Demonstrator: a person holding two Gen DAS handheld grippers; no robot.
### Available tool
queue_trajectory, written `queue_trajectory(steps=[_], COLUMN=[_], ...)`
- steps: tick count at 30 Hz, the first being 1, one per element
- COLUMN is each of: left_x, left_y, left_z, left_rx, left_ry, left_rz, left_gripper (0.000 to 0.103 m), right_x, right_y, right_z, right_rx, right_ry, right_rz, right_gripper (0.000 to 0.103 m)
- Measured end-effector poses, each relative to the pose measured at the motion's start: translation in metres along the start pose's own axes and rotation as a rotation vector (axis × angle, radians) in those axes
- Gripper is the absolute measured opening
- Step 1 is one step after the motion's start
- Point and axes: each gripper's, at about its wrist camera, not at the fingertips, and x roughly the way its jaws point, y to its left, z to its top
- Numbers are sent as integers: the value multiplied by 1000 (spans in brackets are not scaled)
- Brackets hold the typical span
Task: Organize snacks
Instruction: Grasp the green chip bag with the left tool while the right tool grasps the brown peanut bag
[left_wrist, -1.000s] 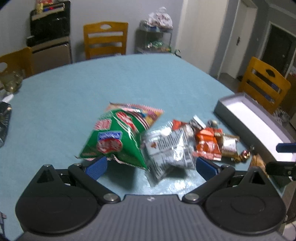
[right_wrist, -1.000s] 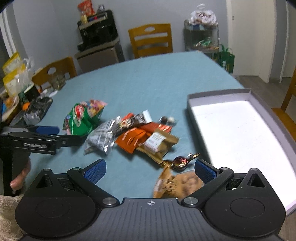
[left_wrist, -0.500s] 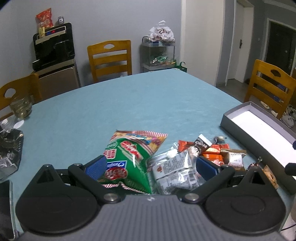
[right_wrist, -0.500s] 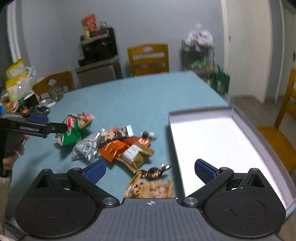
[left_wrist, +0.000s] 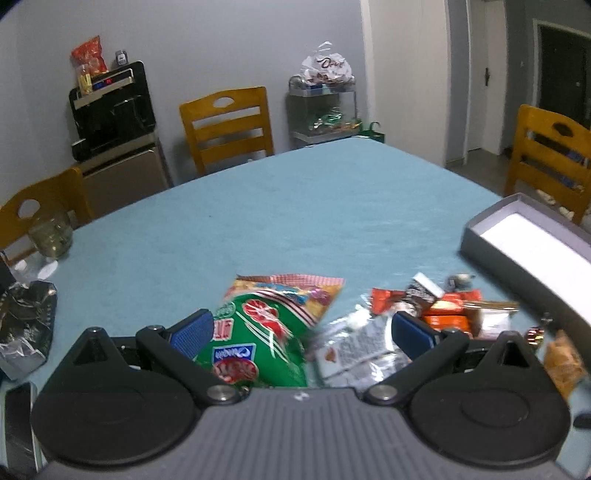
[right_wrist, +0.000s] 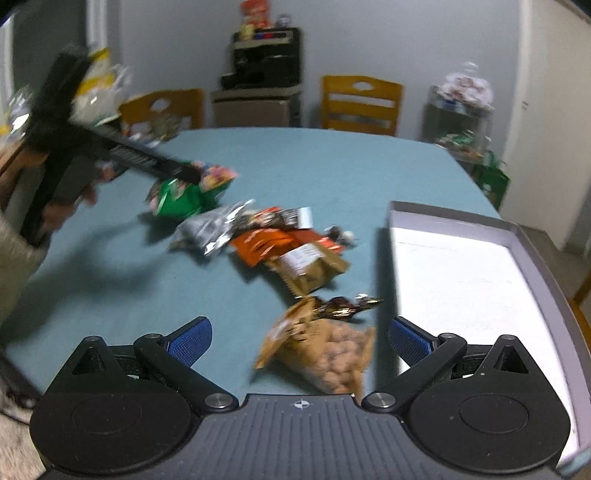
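Note:
A green snack bag (left_wrist: 258, 332) lies on the teal table, low between the wide-open fingers of my left gripper (left_wrist: 301, 328). A silver packet (left_wrist: 362, 343) and orange packets (left_wrist: 450, 317) sit right of it. In the right wrist view the left gripper (right_wrist: 188, 173) hovers at the top of the green bag (right_wrist: 181, 195). My right gripper (right_wrist: 301, 338) is open, with a tan peanut bag (right_wrist: 332, 358) lying between its fingers. Beyond it are a foil-wrapped candy (right_wrist: 343, 306), a brown packet (right_wrist: 310, 266), an orange packet (right_wrist: 262, 240) and the silver packet (right_wrist: 210, 232).
An open grey box (right_wrist: 443, 218) with a white floor stands on the table's right side, also seen as the grey box (left_wrist: 484, 240). A crumpled foil bag (left_wrist: 26, 325) and a glass jar (left_wrist: 51, 232) sit at far left. Wooden chairs (left_wrist: 225, 125) ring the table. A hand (right_wrist: 55, 210) holds the left gripper.
The left gripper came in lower over the green bag, which now sits deeper between its fingers. The right gripper swung toward the peanut bag, now between its fingers. Both stay open.

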Motion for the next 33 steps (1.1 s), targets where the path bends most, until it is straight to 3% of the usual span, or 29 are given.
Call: queue_trajectory(steps=[7,18,30,33], left_x=[29,63,88,86], left_y=[24,39,44,44], left_z=[0,-18,-35,-36], left_rx=[-88,-114,-113,-104], left_ry=[24,73,89,83], left_rz=[-19,-23,0,13], left_gripper=[103,103,103,102], right_x=[25,37,38,36], right_y=[6,1,3,-2], right_z=[-4,-9,-13,-14], right_rx=[5,80,68,88], right_ry=[43,51,24,9], right_rz=[-17,-24,-102,-113], right_gripper=[103,101,74,59])
